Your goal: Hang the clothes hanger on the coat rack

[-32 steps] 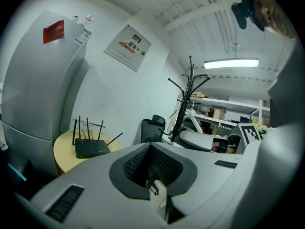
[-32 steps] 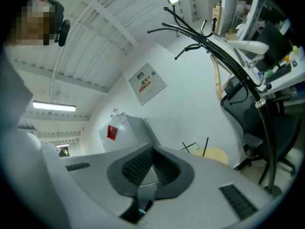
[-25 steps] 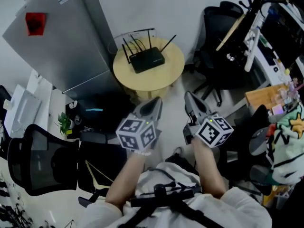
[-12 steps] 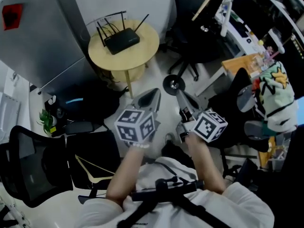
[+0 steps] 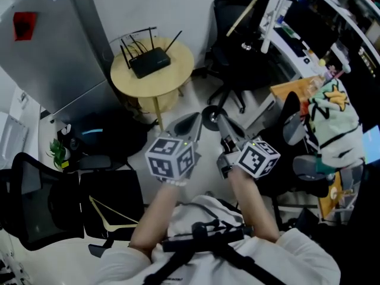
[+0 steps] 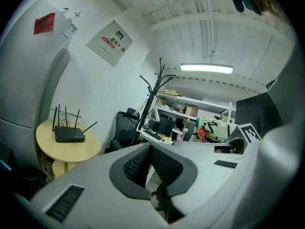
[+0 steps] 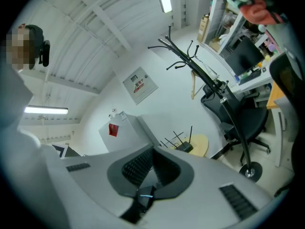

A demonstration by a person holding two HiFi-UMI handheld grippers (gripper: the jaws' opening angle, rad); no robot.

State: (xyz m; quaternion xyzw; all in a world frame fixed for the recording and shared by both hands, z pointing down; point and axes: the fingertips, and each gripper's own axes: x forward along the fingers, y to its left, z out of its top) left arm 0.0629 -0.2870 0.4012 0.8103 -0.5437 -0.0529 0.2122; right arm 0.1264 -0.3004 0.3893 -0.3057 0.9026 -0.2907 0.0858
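A pale clothes hanger (image 5: 110,210) lies on the seat of a black chair at the lower left of the head view, behind both grippers. The black coat rack (image 5: 252,22) stands ahead, its round base (image 5: 211,117) just beyond the jaw tips; the left gripper view shows its pole (image 6: 153,97) and the right gripper view its hooks (image 7: 183,56). A wooden hanger (image 7: 193,86) hangs on it. My left gripper (image 5: 193,123) and right gripper (image 5: 221,122) are held side by side, both shut with nothing in them.
A round wooden table (image 5: 172,85) with a black router (image 5: 148,62) stands left of the rack, beside a grey cabinet (image 5: 56,52). Black office chairs (image 5: 237,70) surround the rack. A cluttered desk and a colourful garment (image 5: 335,120) are on the right.
Both grippers have travelled with the person toward the coat rack; its base has come into view just ahead of the jaws. The table has shifted left. Jaws stay shut.
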